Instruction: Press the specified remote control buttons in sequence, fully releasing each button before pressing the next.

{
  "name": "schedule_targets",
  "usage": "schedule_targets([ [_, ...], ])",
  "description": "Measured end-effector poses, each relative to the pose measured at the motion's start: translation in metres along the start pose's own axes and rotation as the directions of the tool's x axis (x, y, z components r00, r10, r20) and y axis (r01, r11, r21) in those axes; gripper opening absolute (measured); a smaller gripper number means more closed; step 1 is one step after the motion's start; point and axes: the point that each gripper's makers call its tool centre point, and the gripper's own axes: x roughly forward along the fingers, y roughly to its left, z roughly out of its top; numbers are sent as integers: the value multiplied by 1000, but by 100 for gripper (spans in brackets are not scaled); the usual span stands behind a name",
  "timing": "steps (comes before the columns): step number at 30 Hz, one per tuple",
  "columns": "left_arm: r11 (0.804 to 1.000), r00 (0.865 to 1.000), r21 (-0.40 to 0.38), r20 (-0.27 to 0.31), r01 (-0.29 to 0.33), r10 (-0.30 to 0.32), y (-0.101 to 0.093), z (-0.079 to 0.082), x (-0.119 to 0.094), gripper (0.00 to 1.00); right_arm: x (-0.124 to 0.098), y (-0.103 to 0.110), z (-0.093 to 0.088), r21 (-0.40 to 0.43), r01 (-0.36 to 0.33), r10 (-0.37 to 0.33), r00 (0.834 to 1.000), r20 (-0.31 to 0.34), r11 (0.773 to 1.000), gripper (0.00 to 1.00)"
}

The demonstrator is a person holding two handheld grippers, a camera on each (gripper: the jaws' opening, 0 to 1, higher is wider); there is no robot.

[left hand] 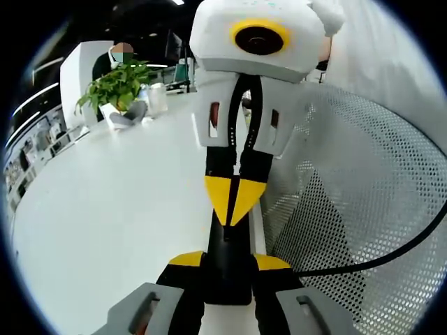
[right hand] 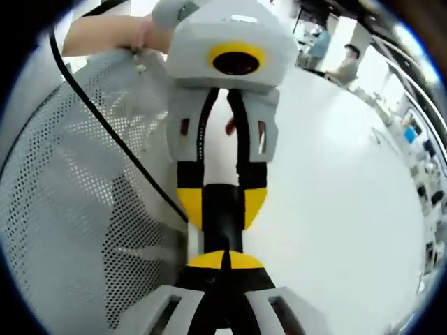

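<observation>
Okay, left gripper [left hand: 228, 259] has its jaws spread around a black remote control [left hand: 227, 279], clamping it by the sides above the white table [left hand: 105, 209]. Right gripper [left hand: 234, 199] faces it with its yellow tips pressed together, closed on nothing and touching the remote's upper face. In the right gripper view the same pair shows: right gripper [right hand: 225, 259] tips together at the bottom, left gripper [right hand: 222, 206] straddling the remote. A perforated grey panel [left hand: 363, 209] sits beside them, with a black cable [left hand: 391, 255] across it. A potted plant [left hand: 115, 84] stands far back on the table.
</observation>
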Motion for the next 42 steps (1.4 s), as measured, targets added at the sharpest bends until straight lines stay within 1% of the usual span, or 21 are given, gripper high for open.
schedule_targets([
  [5, 1000, 1000, -2, 2, 0, 0, 0, 0, 0, 25, 0, 0, 0, 32, 28, -29, 998, 46, 999, 0],
  [6, 1000, 1000, -2, 2, 0, 0, 0, 0, 0, 25, 0, -1, 1, 49, 25, -28, 998, 61, 998, 0],
  [9, 1000, 1000, -2, 2, 0, 0, 0, 0, 0, 25, 0, -1, 4, 134, -9, -7, 993, 114, 991, 0],
  [11, 1000, 1000, -2, 2, -1, 1, 0, 0, 0, 25, 1, -2, 4, 139, -14, -3, 992, 126, 990, 0],
  [13, 1000, 1000, -4, 3, -1, 1, 0, 0, 0, 25, 3, 0, 8, 126, -23, 6, 991, 137, 992, 0],
  [14, 1000, 1000, -5, 3, -1, 1, 0, 0, 0, 25, 4, 1, 9, 103, -22, 9, 992, 126, 994, 0],
  [16, 1000, 1000, -5, 3, -1, 1, 0, 0, 0, 25, 4, 0, 9, 22, -18, 16, 996, 90, 1000, 0],
  [18, 1000, 1000, -4, 3, -1, 1, 1, 0, 0, 25, 4, 1, 9, 12, -16, 15, 997, 76, 1000, 0],
  [21, 1000, 1000, -6, 3, -1, 1, 1, 0, 0, 25, 4, 1, 8, -42, -10, 12, 999, 48, 999, 0],
  [25, 1000, 1000, -6, 3, -1, 1, 1, 0, 0, 25, 4, 2, 8, -73, -6, 8, 999, 34, 997, 0],
  [32, 1000, 1000, -4, 1, 0, 0, 1, 0, 0, 25, 2, 2, 4, -99, -9, 10, 1000, 6, 995, 0],
  [33, 1000, 1000, -3, 1, -1, 1, 1, 0, 0, 25, 3, 3, 5, -111, -10, 10, 1000, -1, 994, 0],
  [34, 1000, 1000, -3, 1, -1, 1, 1, 0, 0, 25, 3, 3, 5, -151, -13, 10, 1000, -19, 988, 0],
  [36, 1000, 1000, -2, 0, -1, 1, 0, 0, 0, 25, 4, 3, 4, -203, -23, 11, 998, -58, 979, 0],
  [38, 1000, 1000, 0, -1, -1, 1, 0, 0, 0, 25, 4, 4, 5, -215, -32, 15, 997, -82, 976, 0],
  [39, 1000, 1000, 0, -1, -1, 1, 0, 0, 0, 25, 4, 3, 4, -243, -41, 17, 995, -102, 969, 0],
  [42, 1000, 1000, 0, -1, -1, 1, 0, 0, 0, 25, 5, 4, 4, -286, -53, 16, 991, -132, 957, 0],
])
